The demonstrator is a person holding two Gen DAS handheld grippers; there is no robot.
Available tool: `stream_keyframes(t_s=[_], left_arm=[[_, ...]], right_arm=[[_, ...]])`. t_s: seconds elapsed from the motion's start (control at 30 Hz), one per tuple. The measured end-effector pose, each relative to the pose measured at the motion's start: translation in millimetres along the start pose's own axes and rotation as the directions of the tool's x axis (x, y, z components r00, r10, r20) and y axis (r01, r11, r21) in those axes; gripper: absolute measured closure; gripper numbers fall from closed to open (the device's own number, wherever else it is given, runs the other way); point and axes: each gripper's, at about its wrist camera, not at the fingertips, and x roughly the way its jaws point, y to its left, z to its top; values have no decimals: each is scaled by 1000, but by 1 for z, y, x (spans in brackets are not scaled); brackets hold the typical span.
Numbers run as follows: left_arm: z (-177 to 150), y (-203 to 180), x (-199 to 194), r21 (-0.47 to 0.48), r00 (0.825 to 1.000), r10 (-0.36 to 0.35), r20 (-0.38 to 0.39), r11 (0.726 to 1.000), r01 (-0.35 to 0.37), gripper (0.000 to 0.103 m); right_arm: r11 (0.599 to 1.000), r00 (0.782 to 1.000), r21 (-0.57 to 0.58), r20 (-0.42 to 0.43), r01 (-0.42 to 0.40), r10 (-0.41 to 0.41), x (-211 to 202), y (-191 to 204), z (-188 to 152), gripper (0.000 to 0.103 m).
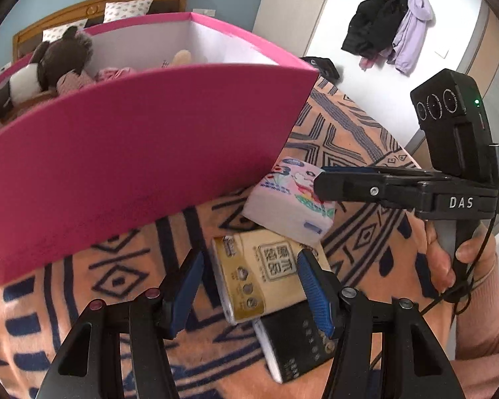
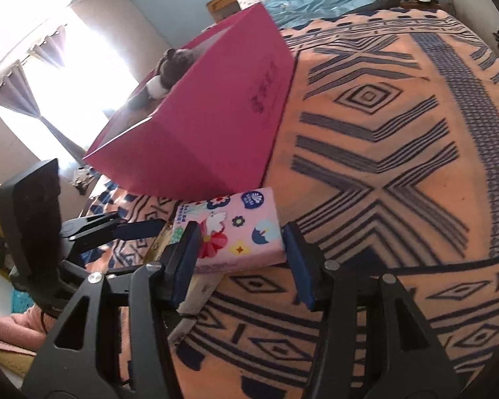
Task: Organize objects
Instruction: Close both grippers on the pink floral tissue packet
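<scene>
Tissue packs (image 1: 261, 274) crowd the pink box (image 1: 133, 166); both tongs gape apart.

three tissue packs (image 1: 291, 201), one pink box (image 1: 143, 153)

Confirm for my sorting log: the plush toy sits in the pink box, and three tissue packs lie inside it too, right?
Not quite. The plush toy is in the pink box, but the three tissue packs lie outside it on the blanket, as the left wrist view shows.

From my left wrist view, the black pack (image 1: 296, 342) at lower centre is half hidden under the gold tissue pack (image 1: 259, 276); its print is too blurred for me to read.
</scene>
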Motion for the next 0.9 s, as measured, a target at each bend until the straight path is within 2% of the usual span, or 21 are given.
stream_keyframes(t_s=[0.17, 0.23, 0.37, 0.6, 0.7, 0.77, 0.83, 0.9], left_arm=[[-17, 13, -12, -33, 1000, 3, -10, 999, -3, 43], [-20, 17, -19, -37, 1000, 25, -5, 999, -25, 43], [-12, 20, -26, -31, 999, 47, 19, 998, -46, 43], [10, 15, -21, -24, 998, -28, 47, 999, 29, 46], [20, 14, -11, -45, 998, -63, 30, 997, 65, 54], [23, 16, -7, -60, 996, -82, 20, 995, 83, 55], [26, 17, -5, -74, 995, -99, 16, 992, 100, 56], [28, 20, -2, -92, 994, -111, 5, 990, 111, 63]], right_arm=[[1000, 1000, -16, 1, 5, -5, 3, 21, -10, 50], [999, 1000, -34, -10, 1, -2, 7, 31, -15, 50], [996, 999, -86, -26, 19, -22, 15, 45, -20, 50], [1000, 999, 3, 17, -27, 27, 4, 24, -12, 50], [998, 999, 32, 18, -49, 49, 6, 18, -5, 50], [996, 997, 51, 7, -72, 72, 11, 15, -1, 50], [994, 996, 64, -9, -90, 91, 18, 12, 3, 56], [991, 993, 74, -22, -115, 117, 24, 11, 5, 57]])
